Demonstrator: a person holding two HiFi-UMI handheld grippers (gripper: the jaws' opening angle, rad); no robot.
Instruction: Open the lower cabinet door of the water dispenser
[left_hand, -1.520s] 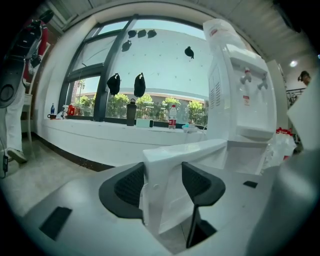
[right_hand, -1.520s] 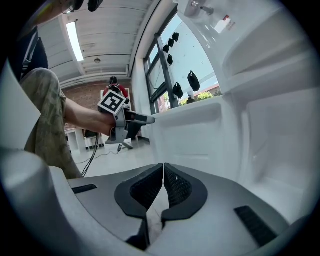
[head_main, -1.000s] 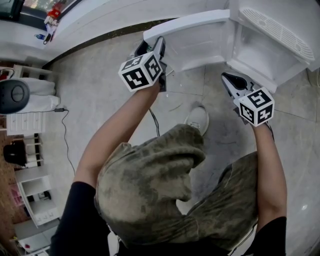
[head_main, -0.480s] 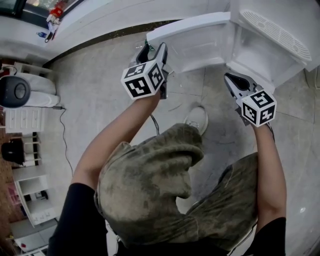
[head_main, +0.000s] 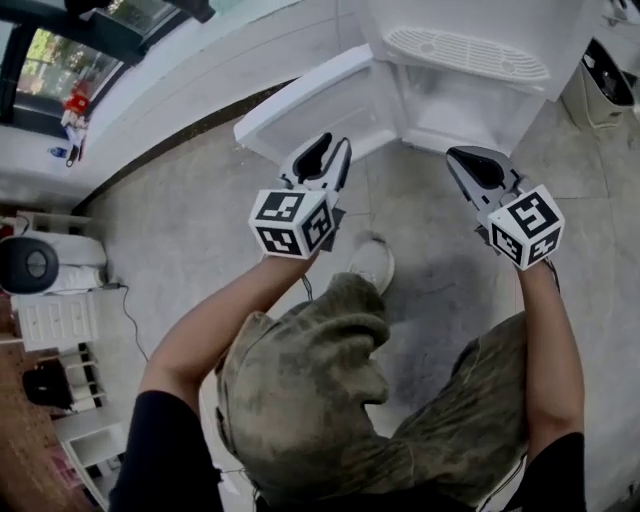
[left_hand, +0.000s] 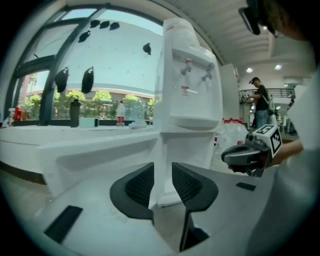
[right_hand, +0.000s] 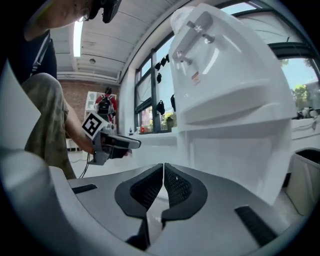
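While the person is facing the tall white plastic water dispenser (head_main: 470, 25), its white lower cabinet door (head_main: 300, 100) is standing swung wide to the left, and the open lower compartment (head_main: 455, 108) is showing bare white walls.

Change noted: the left claw (head_main: 334, 148) was sitting at the door's free edge a second ago. It is now hanging clear of the door, above the grey stone floor (head_main: 200, 200). Its black ribbed jaws have just been closing down to a narrow gap, with nothing between them. Only the dispenser's corner is showing through the gap, well beyond.

The right claw (head_main: 462, 157) is staying pressed together and empty, hovering near the open compartment and touching nothing.

Judgement: the door is looking fully open and released, so the opening step is appearing complete. Both hands are seeming to draw back, with no further pull needed.
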